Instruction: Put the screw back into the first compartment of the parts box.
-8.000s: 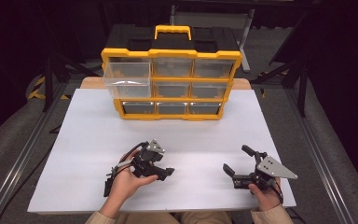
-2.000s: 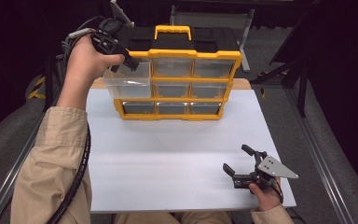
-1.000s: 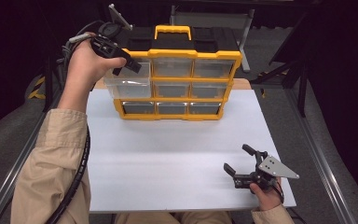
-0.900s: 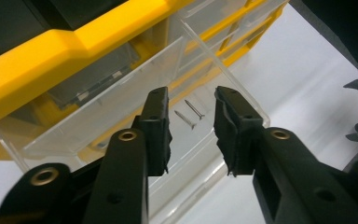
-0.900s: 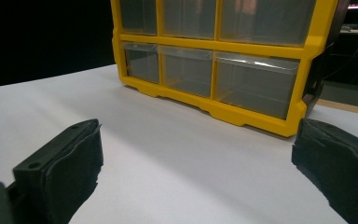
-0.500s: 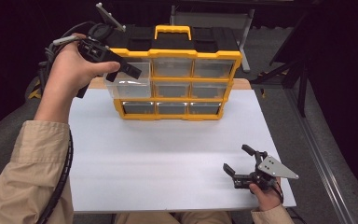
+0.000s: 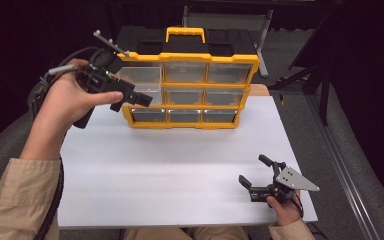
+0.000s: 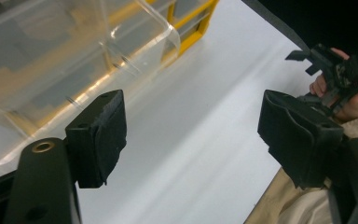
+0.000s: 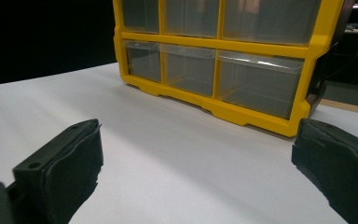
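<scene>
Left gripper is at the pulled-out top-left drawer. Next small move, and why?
Probably ease the left gripper back from the clear drawer. Its jaws have just been opening, with nothing between them in the left gripper view, and the drawer already juts out of the yellow organizer. The right gripper rests open on the table.

The left gripper (image 7: 130,97) is held up in the raised left hand (image 7: 70,97), forearm stretched forward; its jaws have just been opening and stand apart with nothing between them. The right gripper (image 7: 255,172) rests low in the right hand (image 7: 282,207), jaws spread wide and empty.
</scene>
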Demonstrator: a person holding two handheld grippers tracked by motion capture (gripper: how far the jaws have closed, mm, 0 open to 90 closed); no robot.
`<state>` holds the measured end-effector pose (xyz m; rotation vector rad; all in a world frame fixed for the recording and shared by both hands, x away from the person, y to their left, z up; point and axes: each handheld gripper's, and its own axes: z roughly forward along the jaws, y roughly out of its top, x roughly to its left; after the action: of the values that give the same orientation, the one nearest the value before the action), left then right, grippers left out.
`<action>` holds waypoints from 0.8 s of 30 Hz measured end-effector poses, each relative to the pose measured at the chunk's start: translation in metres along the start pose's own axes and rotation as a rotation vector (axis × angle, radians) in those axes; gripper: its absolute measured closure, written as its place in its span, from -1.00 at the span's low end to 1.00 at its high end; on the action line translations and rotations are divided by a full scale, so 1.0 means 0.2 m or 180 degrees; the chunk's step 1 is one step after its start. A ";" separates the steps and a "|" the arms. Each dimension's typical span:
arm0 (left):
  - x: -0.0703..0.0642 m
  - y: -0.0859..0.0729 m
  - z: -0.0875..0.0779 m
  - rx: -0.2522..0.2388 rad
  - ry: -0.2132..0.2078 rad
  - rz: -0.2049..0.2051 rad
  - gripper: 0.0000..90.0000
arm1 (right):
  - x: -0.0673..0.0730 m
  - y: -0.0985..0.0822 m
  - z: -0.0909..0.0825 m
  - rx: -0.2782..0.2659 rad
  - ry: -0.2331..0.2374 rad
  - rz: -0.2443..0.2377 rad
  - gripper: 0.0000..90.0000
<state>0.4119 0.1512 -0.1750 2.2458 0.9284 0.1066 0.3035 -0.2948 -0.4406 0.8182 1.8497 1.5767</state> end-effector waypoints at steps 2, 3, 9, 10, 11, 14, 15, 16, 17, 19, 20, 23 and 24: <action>0.00 -0.08 0.06 -0.0065 -0.0019 0.0053 -0.56 | 0.00 0.00 0.00 0.0002 -0.0002 0.0015 -0.95; 0.01 -0.12 0.07 -0.0116 -0.0036 0.0067 -0.60 | 0.00 0.00 0.00 -0.0004 0.0004 0.0019 -0.95; 0.04 -0.39 0.23 -0.0520 0.0010 0.0198 -0.67 | 0.00 0.00 0.00 0.0004 -0.0008 0.0017 -0.95; 0.05 -0.42 0.25 -0.0544 0.0029 0.0192 -0.68 | 0.00 0.00 0.00 0.0004 -0.0004 0.0010 -0.95; 0.07 -0.47 0.27 -0.0585 0.0015 0.0174 -0.68 | 0.00 0.00 0.00 0.0007 0.0002 0.0012 -0.95; 0.11 -0.62 0.35 -0.0741 -0.0009 0.0058 -0.70 | 0.00 0.00 0.00 0.0012 0.0004 0.0006 -0.95; 0.13 -0.68 0.38 -0.0800 -0.0019 0.0030 -0.70 | 0.00 0.00 0.00 0.0013 0.0003 0.0009 -0.95; 0.15 -0.76 0.43 -0.0852 0.0006 0.0005 -0.72 | 0.00 0.00 0.00 0.0010 0.0002 0.0019 -0.95; 0.15 -0.76 0.43 -0.0852 0.0006 0.0005 -0.74 | 0.00 0.00 0.00 0.0010 0.0002 0.0019 -0.95; 0.17 -0.87 0.48 -0.0958 0.0028 -0.0058 -0.74 | 0.00 -0.01 0.00 0.0024 -0.0007 0.0014 -0.95; 0.19 -0.93 0.50 -0.0993 0.0064 -0.0066 -0.75 | 0.00 -0.01 0.00 0.0029 -0.0002 0.0024 -0.95; 0.23 -1.08 0.56 -0.1154 0.0081 -0.0171 -0.82 | 0.00 -0.01 0.01 0.0027 0.0007 0.0014 -0.95; 0.26 -1.15 0.57 -0.1217 0.0101 -0.0221 -0.85 | 0.00 -0.01 0.01 0.0029 0.0006 0.0016 -0.95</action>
<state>0.3504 0.2346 -0.4157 1.8628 0.9153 0.2657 0.3039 -0.2933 -0.4421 0.8265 1.8588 1.5736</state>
